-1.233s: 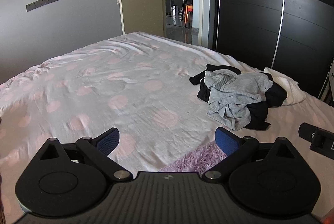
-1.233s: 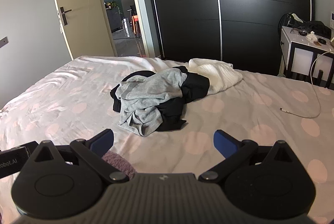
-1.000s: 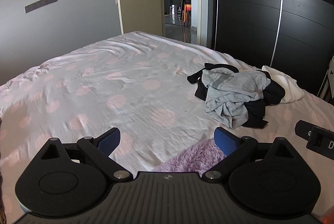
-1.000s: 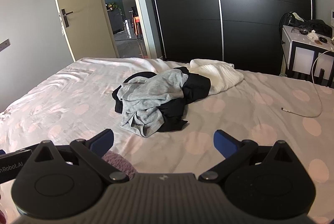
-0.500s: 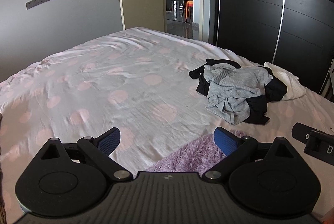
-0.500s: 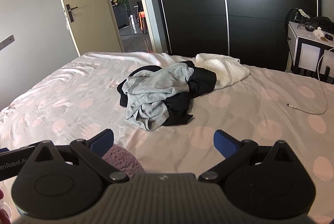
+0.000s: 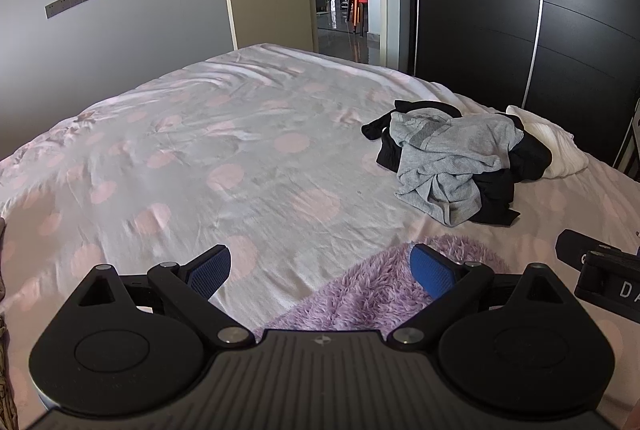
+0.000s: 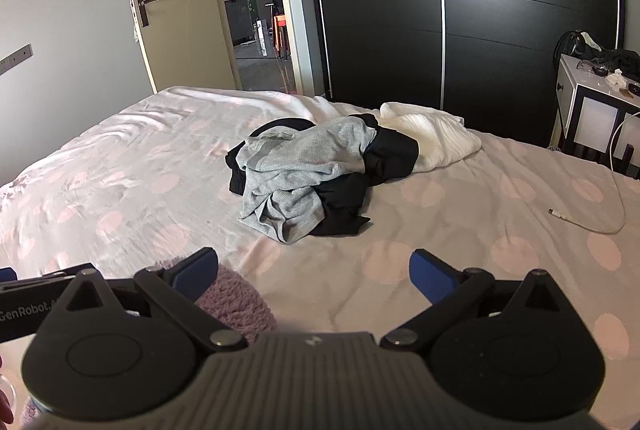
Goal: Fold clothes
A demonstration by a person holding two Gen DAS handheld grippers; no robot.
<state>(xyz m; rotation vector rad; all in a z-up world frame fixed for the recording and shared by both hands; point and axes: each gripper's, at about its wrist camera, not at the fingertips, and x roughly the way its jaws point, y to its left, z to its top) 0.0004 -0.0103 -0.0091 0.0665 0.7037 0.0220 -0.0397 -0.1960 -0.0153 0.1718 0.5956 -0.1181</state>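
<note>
Lying heaped — clothes on bed.

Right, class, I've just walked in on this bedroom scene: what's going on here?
A person holds a two-finger gripper in each hand above a bed with a pink-dotted sheet. The left gripper and right gripper are both open and empty. A fuzzy purple garment lies just below them. Farther off sits an unfolded pile: a grey top over black clothing, with a white knit beside it. No folding has begun.

black garment mostly buried under grey top
</note>
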